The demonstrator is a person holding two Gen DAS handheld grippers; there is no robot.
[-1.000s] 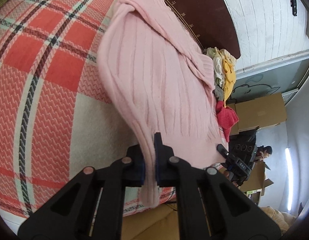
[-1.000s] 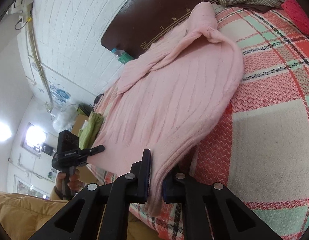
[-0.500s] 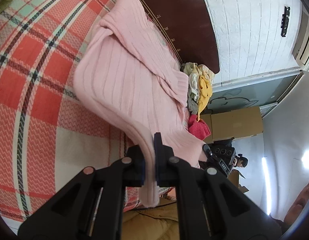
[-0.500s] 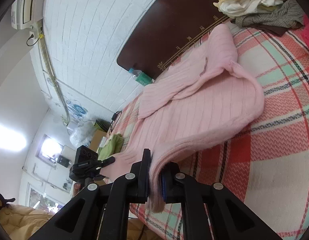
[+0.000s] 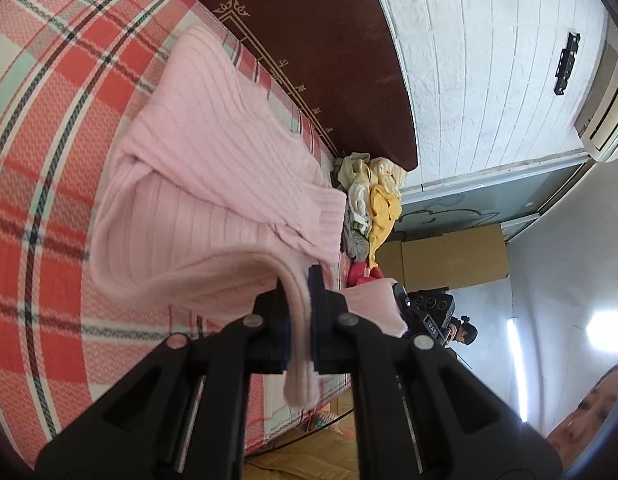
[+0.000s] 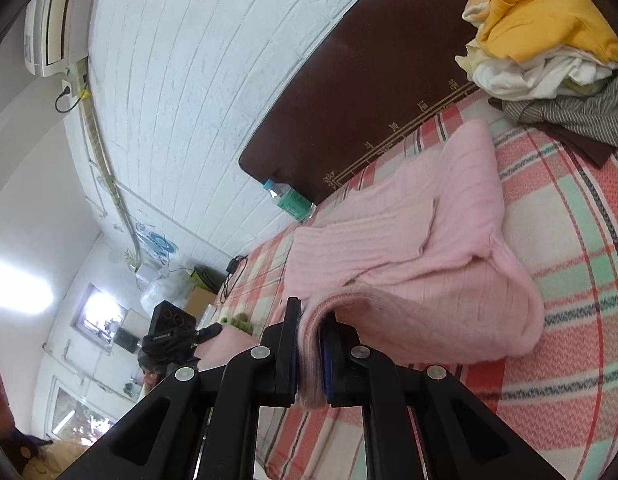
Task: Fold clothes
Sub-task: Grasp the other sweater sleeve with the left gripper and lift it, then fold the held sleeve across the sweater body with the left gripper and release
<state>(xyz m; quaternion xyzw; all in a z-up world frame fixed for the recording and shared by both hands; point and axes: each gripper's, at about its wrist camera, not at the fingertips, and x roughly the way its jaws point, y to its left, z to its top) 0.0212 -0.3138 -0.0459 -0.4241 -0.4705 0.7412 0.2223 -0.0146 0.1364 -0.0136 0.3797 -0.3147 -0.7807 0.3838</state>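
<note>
A pink ribbed sweater (image 5: 213,184) lies on a red plaid bedspread (image 5: 49,152), its sleeves folded across the body. My left gripper (image 5: 299,312) is shut on the sweater's bottom hem and holds it lifted above the bed. My right gripper (image 6: 309,344) is shut on the other end of the same hem, also lifted; the sweater (image 6: 409,248) curls up from the bed toward it. Each gripper shows in the other's view: the right gripper (image 5: 425,312) and the left gripper (image 6: 173,332).
A pile of yellow, white and grey clothes (image 6: 549,40) sits at the bed's corner by the dark headboard (image 6: 369,100); it also shows in the left wrist view (image 5: 369,200). A water bottle (image 6: 289,200) lies near the headboard. Cardboard boxes (image 5: 449,260) stand beyond the bed.
Both grippers have risen and carried the held hem up and toward the headboard; the sweater's lower half now curls over its upper part.
</note>
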